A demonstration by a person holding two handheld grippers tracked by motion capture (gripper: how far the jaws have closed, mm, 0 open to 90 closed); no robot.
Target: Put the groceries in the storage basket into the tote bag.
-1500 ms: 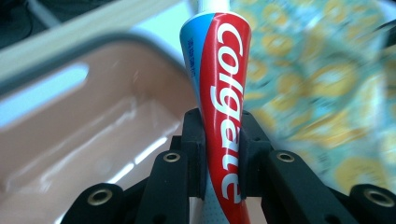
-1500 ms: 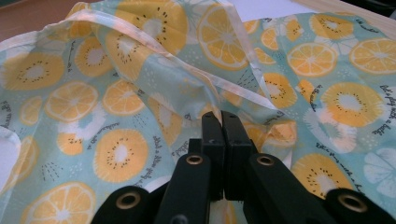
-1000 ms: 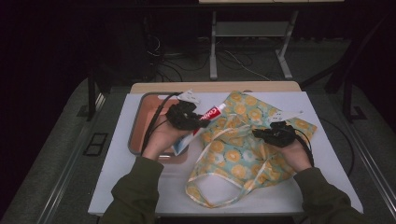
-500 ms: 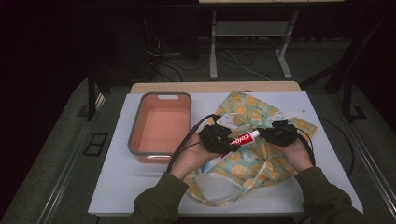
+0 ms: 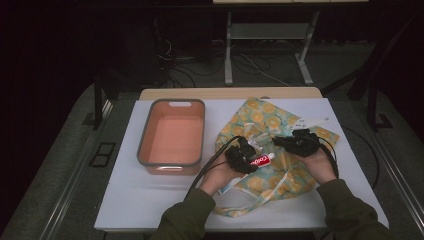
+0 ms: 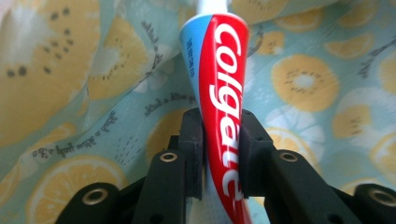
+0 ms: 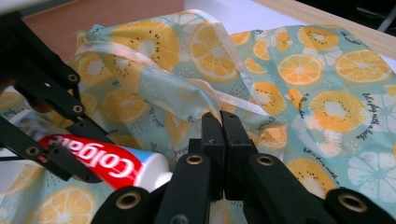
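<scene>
A red, white and blue toothpaste tube (image 5: 261,160) (image 6: 219,84) (image 7: 112,163) is clamped between the pads of my left gripper (image 5: 255,161) (image 6: 222,140), cap end pointing away. The jaws have just eased open a little, and the tube is still pressed between them. It hangs low over a teal drawstring bag (image 5: 295,172) (image 6: 303,84) (image 7: 327,93) printed with orange and kiwi slices. My right gripper (image 5: 281,142) (image 7: 223,122) is shut on the bag's ribbon-trimmed rim and holds a fold of it up, close to the tube's tip.
An empty salmon tray with a grey rim (image 5: 145,135) stands left of the bag on the white tabletop (image 5: 150,200). A white ribbon end (image 5: 310,121) lies at the bag's far right. Table legs and cables sit on the dark floor behind.
My left hand has carried the toothpaste tube from beside the tray rightward and down to the middle of the bag. The right hand has stayed put on the bag's rim.
</scene>
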